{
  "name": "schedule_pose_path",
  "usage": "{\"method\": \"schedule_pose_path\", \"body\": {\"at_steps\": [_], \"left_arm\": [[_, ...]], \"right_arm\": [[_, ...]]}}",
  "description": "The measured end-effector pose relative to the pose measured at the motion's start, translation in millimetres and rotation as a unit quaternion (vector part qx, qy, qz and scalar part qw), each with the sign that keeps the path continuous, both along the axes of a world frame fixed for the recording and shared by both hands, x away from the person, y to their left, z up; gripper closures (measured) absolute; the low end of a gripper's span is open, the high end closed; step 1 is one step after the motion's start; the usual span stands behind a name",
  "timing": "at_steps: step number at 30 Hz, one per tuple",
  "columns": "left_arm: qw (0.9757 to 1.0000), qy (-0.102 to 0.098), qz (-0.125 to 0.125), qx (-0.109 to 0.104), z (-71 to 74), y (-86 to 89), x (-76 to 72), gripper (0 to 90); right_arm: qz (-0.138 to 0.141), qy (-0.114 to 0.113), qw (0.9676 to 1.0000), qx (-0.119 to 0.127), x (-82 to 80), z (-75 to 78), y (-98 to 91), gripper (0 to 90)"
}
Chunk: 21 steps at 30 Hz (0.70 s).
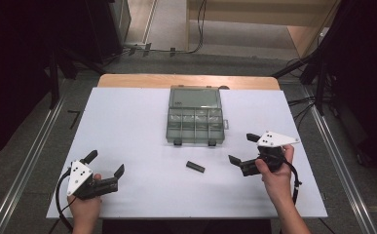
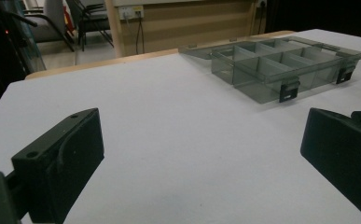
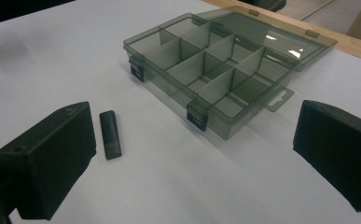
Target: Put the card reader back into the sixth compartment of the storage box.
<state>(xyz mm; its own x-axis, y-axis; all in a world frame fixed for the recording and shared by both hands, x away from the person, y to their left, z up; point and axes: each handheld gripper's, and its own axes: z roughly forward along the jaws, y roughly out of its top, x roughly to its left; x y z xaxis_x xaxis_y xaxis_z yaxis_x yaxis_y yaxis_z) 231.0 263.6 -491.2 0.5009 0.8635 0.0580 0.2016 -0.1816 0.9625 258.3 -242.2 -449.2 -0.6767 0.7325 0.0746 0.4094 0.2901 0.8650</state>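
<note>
Both grippers, left gripper (image 1: 102,165) and right gripper (image 1: 239,148), are hovering wide-jawed and empty. The small flat black plastic bar (image 1: 195,166) is lying at six o'clock from the open smoky translucent compartment box (image 1: 195,116). A shallow pinch is likely risking the bar skidding on the smooth white tabletop (image 1: 137,131).

White surface (image 1: 127,126) on wood top, grey floor (image 1: 30,146) with metal rails (image 1: 25,161) either side. Cables (image 1: 198,29) on floor behind. Chairs (image 2: 52,23), wood-panel wall (image 2: 192,23) with socket (image 2: 131,11). Dim room.
</note>
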Motion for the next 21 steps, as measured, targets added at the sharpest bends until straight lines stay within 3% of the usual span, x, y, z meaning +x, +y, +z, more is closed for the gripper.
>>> {"method": "schedule_pose_path", "body": {"at_steps": [21], "left_arm": [[1.0000,0.000,0.000,0.003,-0.1,-0.9,-0.1,0.0]], "right_arm": [[0.031,0.015,0.9989,-0.031,14.7,8.0,22.6,0.0]]}}
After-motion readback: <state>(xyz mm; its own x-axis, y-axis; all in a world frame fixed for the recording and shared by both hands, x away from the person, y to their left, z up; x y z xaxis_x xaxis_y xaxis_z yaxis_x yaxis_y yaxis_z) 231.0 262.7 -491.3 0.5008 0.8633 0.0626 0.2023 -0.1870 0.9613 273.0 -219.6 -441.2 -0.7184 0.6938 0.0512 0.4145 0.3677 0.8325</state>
